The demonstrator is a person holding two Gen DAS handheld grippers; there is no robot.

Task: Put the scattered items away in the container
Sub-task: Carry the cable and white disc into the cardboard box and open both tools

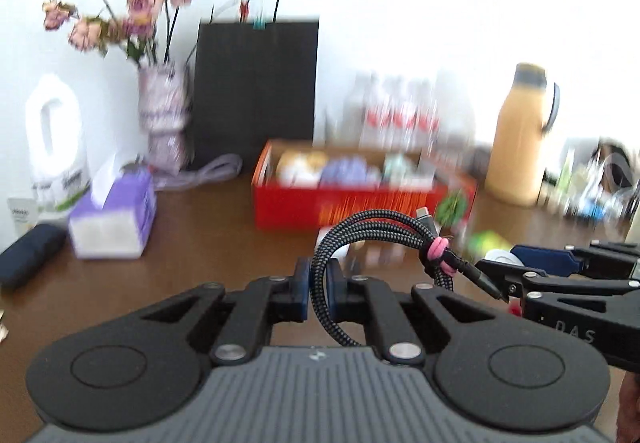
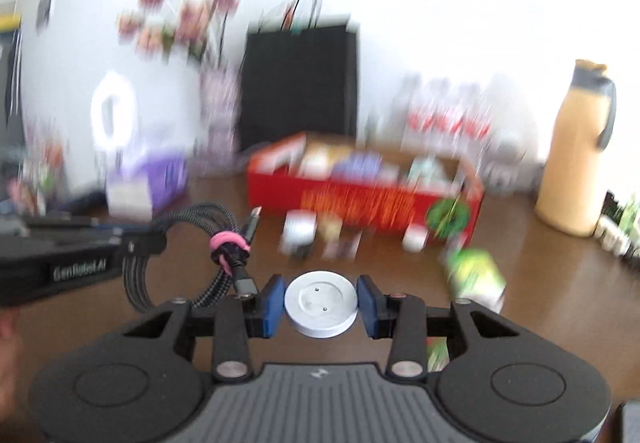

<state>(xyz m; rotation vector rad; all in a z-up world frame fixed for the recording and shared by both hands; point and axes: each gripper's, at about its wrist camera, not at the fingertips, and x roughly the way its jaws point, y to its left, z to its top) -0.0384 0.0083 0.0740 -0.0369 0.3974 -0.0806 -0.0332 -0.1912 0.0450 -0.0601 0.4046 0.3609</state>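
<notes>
My left gripper [image 1: 319,285] is shut on a coiled black braided cable [image 1: 372,231] bound with a pink tie; the coil arcs up and to the right of the pads. In the right wrist view the same cable [image 2: 180,243] hangs from the left gripper [image 2: 132,243] at the left. My right gripper [image 2: 321,305] is shut on a round white disc [image 2: 321,303], held flat between its blue pads. The red cardboard box [image 1: 360,203] holding several items stands on the table beyond both grippers, and it shows again as the red box [image 2: 360,199] from the right. The right gripper [image 1: 520,275] enters the left wrist view from the right.
Small items lie in front of the box: a white pod [image 2: 298,231], a small white cup [image 2: 414,239], a green packet [image 2: 476,275]. Behind stand a black paper bag [image 1: 256,91], a flower vase [image 1: 164,115], a tissue box [image 1: 114,215], a white jug [image 1: 54,139], bottles [image 1: 400,115] and a tan flask [image 1: 520,135].
</notes>
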